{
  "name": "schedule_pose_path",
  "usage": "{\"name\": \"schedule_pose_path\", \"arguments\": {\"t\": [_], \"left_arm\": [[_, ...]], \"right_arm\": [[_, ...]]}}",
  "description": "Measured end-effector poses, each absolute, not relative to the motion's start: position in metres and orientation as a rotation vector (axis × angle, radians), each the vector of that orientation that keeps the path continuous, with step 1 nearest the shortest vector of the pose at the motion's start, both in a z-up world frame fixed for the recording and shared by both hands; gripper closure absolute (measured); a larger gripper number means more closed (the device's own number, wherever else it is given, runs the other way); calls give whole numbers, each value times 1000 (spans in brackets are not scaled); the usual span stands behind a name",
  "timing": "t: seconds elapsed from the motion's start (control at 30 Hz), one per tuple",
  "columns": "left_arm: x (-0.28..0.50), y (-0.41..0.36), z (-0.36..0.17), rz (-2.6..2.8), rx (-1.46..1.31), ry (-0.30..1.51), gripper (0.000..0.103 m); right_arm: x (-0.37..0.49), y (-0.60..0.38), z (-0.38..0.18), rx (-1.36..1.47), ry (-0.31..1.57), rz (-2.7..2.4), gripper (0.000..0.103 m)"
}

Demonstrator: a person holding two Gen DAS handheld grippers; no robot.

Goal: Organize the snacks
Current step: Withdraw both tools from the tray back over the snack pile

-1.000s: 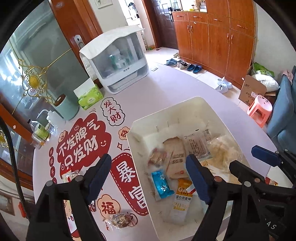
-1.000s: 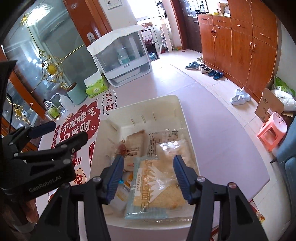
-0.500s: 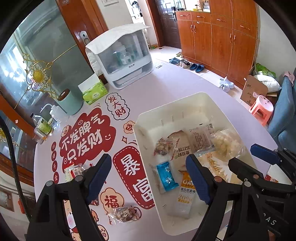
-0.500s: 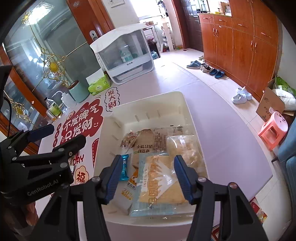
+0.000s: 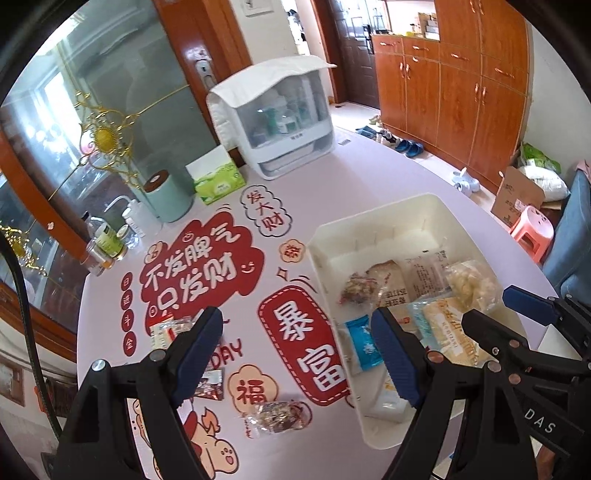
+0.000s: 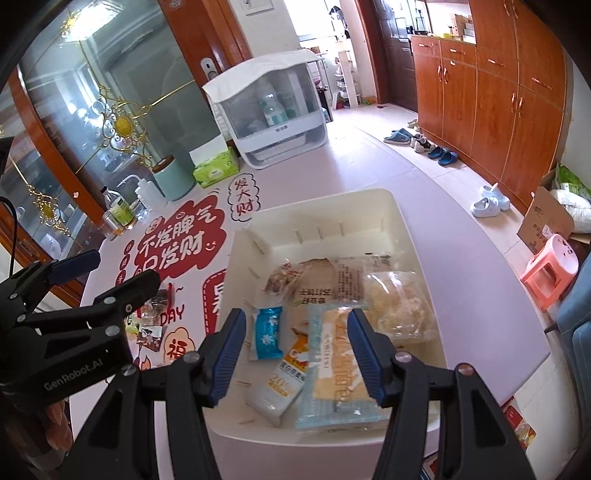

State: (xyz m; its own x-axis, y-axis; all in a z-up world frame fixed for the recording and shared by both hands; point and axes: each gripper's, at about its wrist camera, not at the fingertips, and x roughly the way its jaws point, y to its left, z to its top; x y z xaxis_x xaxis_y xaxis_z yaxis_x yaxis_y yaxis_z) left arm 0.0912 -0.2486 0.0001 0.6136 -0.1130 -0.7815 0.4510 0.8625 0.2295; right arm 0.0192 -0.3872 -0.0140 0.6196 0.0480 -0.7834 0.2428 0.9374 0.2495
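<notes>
Both the left claw (image 5: pixel 295 354) and right claw (image 6: pixel 293 354) are held released and empty. A clear-wrapped snack (image 5: pixel 275 415) is left on the counter (image 5: pixel 369 177) near its front edge, beside the white bin (image 5: pixel 373 218). It is judged light, crinkly and slippery; its middle should be pinched.

Smooth white plastic bin (image 6: pixel 413 236) holds glossy film-wrapped snacks (image 6: pixel 340 362).

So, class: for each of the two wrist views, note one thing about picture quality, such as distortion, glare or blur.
Left wrist view: fisheye bends the wooden cabinets and leaves black corners; the left gripper stays sharp. Right wrist view: daylight blows out the doorway, and reflections glaze the glass cabinet door; the white bin is in focus.
</notes>
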Motion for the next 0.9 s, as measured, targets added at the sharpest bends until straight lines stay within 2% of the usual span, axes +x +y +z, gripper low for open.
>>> {"name": "schedule_pose_path", "arguments": {"t": [0.43,0.9], "left_arm": [[103,-159,1,-274,350,872,21],[115,-29,-28,-159,255,937,21]], "right_arm": [[34,-320,-3,285,903,-74,45],[53,-226,-26,245,984,22,45]]}}
